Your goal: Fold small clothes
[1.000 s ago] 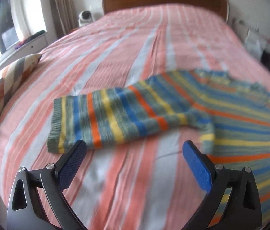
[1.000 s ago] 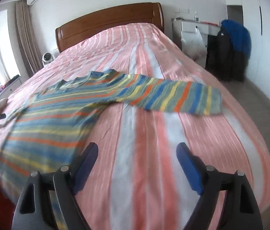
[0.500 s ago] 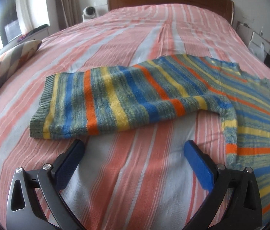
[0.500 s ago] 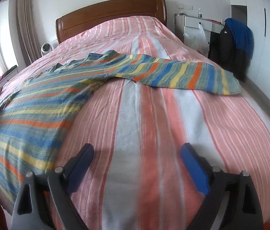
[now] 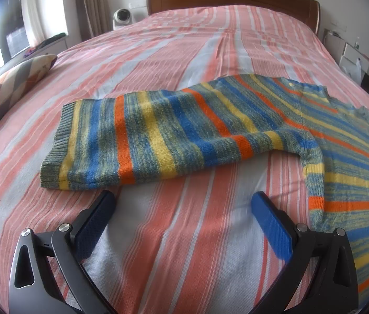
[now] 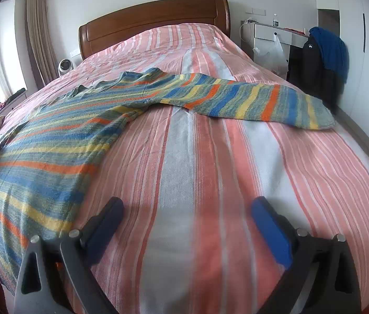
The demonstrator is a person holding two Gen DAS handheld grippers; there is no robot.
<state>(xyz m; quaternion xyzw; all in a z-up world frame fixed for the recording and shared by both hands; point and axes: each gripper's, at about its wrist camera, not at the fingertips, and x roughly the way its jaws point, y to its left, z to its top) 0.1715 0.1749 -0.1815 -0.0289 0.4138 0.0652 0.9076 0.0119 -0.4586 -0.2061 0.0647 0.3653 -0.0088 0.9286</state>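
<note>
One striped sweater (image 5: 210, 130) lay flat on the bed (image 5: 171, 52), its sleeve across mid-frame. My two tongs, left tongs (image 5: 183, 202) and right tongs (image 6: 188, 208), stood spread and empty at lower frame; the right's jaws had just been opening.

sweater (image 5: 184, 136): coarse ribbed knit, matt, striped yarn. bedspread (image 5: 174, 52): woven cloth, fine ribbed texture, matt, lightly creased. headboard (image 6: 155, 18): polished wood, glossy. left gripper (image 5: 183, 206) and right gripper (image 6: 187, 209): black matt frames with shiny metal rivets; fingers (image 5: 270, 222) faced with blue textured pads.
</note>
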